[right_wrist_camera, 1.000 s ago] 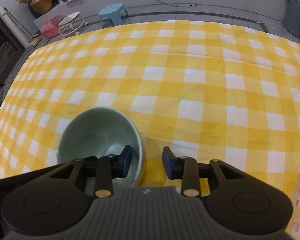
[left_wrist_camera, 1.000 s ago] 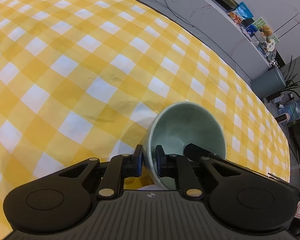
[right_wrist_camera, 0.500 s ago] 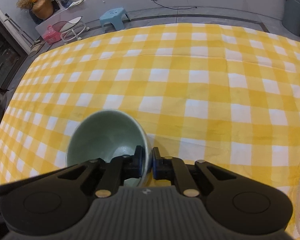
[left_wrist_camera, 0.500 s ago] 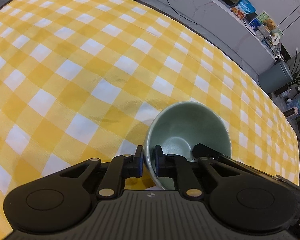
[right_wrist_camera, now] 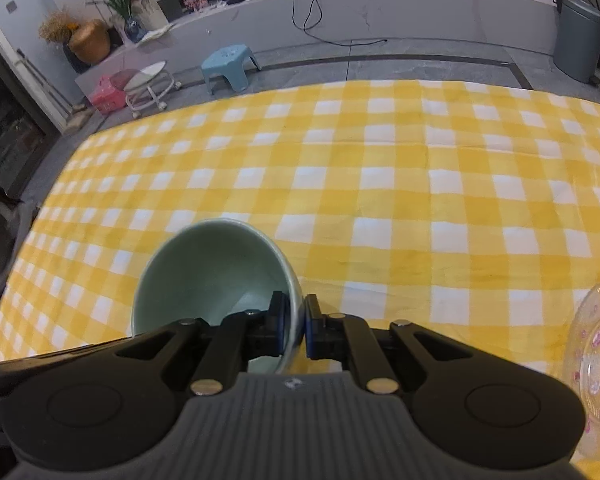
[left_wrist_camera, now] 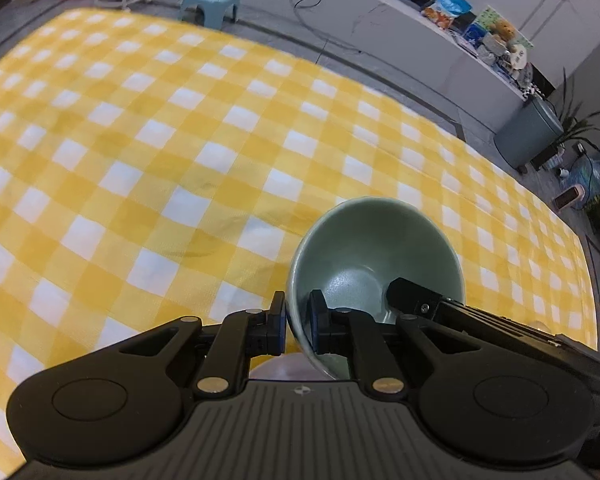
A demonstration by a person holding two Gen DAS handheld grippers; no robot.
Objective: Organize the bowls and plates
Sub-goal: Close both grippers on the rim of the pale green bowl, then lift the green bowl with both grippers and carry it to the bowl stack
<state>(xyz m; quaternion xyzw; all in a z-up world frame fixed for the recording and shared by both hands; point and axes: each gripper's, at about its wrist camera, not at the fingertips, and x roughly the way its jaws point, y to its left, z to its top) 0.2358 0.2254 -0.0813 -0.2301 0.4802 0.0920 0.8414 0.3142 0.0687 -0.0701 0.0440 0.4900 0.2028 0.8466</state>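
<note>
Green bowl [left_wrist_camera: 374,264] up off the yellow-checked bench [left_wrist_camera: 160,168], pinched at opposite rims by left hand-held gripper [left_wrist_camera: 297,322] and right hand-held gripper [right_wrist_camera: 296,322], both clamped narrow on its wall. Best bet: move together, keep it level, mind the glass plate [right_wrist_camera: 596,364].

No readable text, brand, number or sign is shown in either view. A small round emblem [left_wrist_camera: 299,391] is stamped on the ribbed housing of the left claw, and a like one [right_wrist_camera: 293,382] on the right claw's housing, but no letters can be made out. Print on the snack packets [left_wrist_camera: 447,6] on the far ledge is too small and blurred to be read.
</note>
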